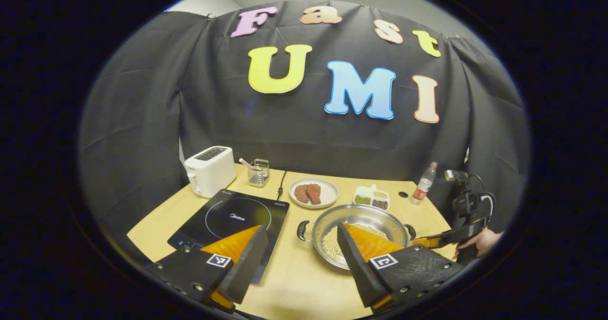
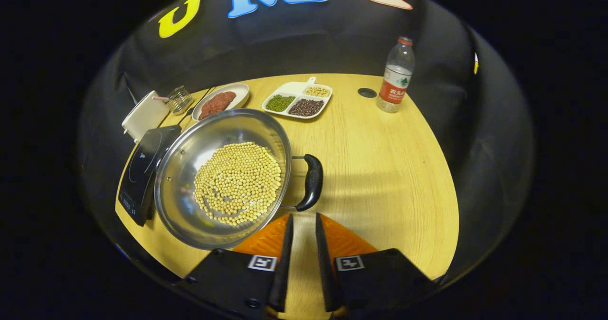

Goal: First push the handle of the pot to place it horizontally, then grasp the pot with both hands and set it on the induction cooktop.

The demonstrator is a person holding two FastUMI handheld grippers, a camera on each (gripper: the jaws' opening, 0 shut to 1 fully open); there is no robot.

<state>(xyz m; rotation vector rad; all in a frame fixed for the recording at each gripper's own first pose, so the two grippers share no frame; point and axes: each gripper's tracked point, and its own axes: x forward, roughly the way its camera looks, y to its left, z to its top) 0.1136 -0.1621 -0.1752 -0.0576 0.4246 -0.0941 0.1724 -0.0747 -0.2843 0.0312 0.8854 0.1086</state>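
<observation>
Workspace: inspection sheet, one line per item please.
Surface: wooden table, round cable hole near the bottle.
Job's things: steel pot of soybeans beside the induction cooktop, not on it.
Clutter: toaster, plate of meat, divided bean tray, water bottle, glass holder.
Grippers: left gripper open; right gripper nearly closed, empty, just short of the pot handle.
Cables: black cord behind cooktop.
Surroundings: black cloth wall.

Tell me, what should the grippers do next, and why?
Probably the right gripper should ease forward onto the pot's handle just ahead of its nearly closed fingers. The pot sits beside the induction cooktop, not on it.
</observation>
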